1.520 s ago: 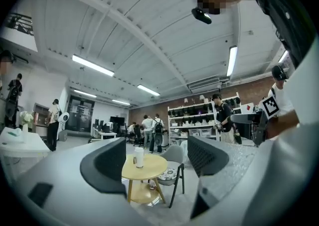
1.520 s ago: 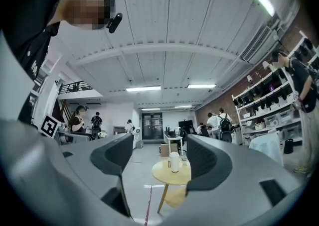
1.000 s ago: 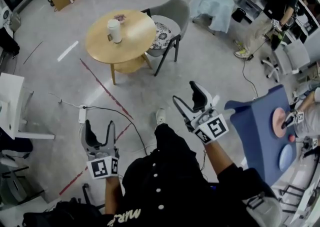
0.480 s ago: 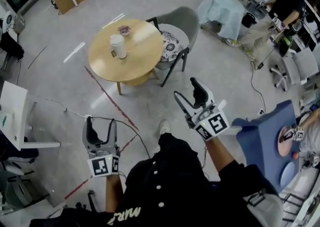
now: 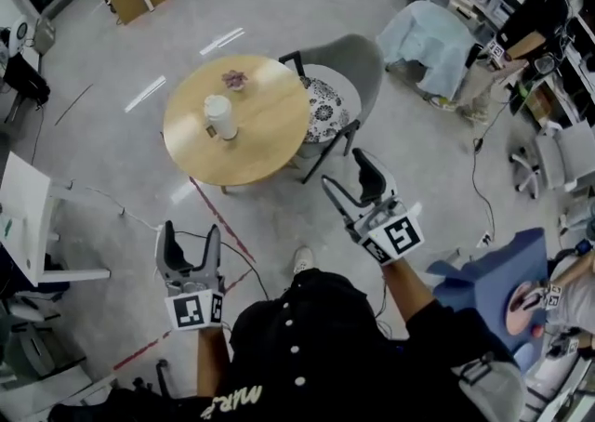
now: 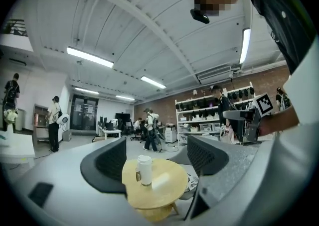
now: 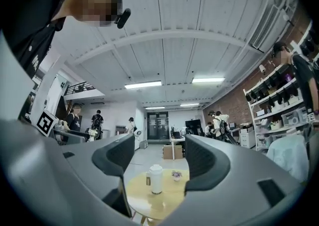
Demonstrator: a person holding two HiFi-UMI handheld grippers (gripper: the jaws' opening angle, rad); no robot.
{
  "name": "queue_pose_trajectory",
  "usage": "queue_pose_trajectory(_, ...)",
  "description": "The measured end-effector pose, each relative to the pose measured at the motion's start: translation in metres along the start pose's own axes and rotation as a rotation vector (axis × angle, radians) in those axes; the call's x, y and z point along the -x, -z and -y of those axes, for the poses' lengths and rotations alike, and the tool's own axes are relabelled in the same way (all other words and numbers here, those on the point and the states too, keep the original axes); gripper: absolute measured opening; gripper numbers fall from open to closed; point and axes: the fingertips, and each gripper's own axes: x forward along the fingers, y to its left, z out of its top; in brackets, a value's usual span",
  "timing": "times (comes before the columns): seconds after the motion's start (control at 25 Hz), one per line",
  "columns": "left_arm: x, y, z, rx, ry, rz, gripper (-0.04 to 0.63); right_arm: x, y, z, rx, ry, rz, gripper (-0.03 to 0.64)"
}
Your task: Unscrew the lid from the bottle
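A white bottle with a white lid stands upright on a round wooden table, a good way ahead of me across the floor. My left gripper is held low at the left, open and empty. At the right my right gripper is raised a little higher, also open with nothing between its fingers. Both are far from the table. The left gripper view shows the bottle in the gap between its jaws, far off. The bottle appears the same way in the right gripper view, with the table under it.
A small flower pot stands on the table's far side. A grey chair with a patterned cushion is tucked at the table's right. A cloth-draped chair, a blue board, a white desk, floor cables and people surround the area.
The table and bottle have drifted lower and nearer in the head view, and the blue board has slid toward the lower right. Both grippers keep their places and stay open.
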Motion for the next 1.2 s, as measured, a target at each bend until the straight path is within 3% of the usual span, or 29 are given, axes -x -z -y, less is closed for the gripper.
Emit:
queue_pose_trajectory(0.24,-0.043,-0.002,0.004,-0.001,-0.044,0.009,0.368,-0.037,0.013,0.036,-0.046,-0.054,0.006,0.305)
queue_pose_trajectory(0.52,-0.062,0.011,-0.008,0.007,-0.062,-0.006,0.368,-0.070,0.028,0.047,-0.077,-0.071,-0.012,0.304)
queue_pose_trajectory(1.2,-0.189,0.027,-0.139,0.037,-0.004,0.000,0.368,-0.260,0.054,0.055,-0.055,-0.075,-0.022,0.307)
